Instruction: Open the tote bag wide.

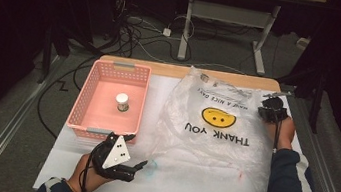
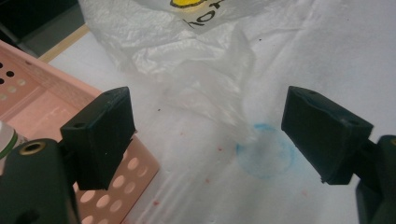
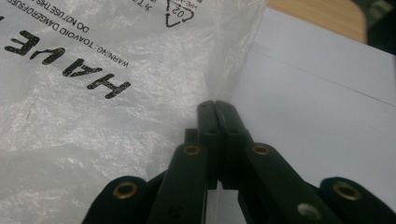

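The left tool (image 2: 208, 135) is held wide open and empty, low over the white table (image 1: 195, 190), with the near corner of the plastic bag (image 1: 214, 127) lying just ahead of its jaws and a faint blue ring (image 2: 265, 151) seen on the cover between them. The right tool (image 3: 217, 116) is pressed fully closed at the bag's far right edge; a fold of film appears to be pinched there, though this cannot be confirmed. The bag is spread flat across the table's right half, its printing upside down to the person. To the left of the bag a pink basket (image 1: 84, 99) is set, and a small capped jar (image 1: 122, 102) stands upright in it. The left tool is judged nearer to both the jar and the bag's loose near edge.
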Action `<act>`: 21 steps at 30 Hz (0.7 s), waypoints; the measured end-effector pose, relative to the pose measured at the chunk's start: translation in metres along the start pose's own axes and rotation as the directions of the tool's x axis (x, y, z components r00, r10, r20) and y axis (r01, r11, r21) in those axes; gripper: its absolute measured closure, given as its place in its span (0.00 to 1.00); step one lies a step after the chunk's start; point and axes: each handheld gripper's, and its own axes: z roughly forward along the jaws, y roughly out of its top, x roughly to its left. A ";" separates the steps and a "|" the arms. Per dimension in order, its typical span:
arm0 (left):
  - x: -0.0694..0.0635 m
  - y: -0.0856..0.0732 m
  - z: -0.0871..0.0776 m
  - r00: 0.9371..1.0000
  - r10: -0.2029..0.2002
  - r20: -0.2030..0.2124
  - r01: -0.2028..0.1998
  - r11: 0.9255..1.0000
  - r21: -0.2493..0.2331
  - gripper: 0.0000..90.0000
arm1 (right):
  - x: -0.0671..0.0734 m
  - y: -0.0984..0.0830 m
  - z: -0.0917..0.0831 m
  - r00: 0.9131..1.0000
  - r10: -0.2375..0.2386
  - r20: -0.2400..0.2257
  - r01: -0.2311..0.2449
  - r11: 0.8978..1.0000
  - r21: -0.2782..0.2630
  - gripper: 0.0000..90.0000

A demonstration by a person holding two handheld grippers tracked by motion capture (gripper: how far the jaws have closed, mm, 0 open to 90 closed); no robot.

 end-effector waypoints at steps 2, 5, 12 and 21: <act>0.002 0.000 -0.001 1.000 0.007 -0.013 -0.007 1.000 0.000 0.19 | -0.009 -0.004 -0.003 0.998 0.045 0.045 -0.046 0.999 0.012 1.00; 0.004 -0.002 -0.002 1.000 -0.002 -0.021 0.002 1.000 0.003 0.18 | -0.026 -0.011 -0.011 0.983 0.123 0.139 -0.129 0.991 0.034 1.00; 0.011 -0.008 -0.007 0.999 -0.017 -0.038 0.017 1.000 0.011 0.19 | -0.047 -0.037 -0.041 0.968 0.221 0.121 -0.224 0.975 0.011 1.00; 0.009 -0.009 -0.013 0.999 -0.006 -0.047 0.006 1.000 0.006 0.19 | -0.027 -0.078 -0.076 0.971 0.238 -0.006 -0.238 0.971 -0.029 1.00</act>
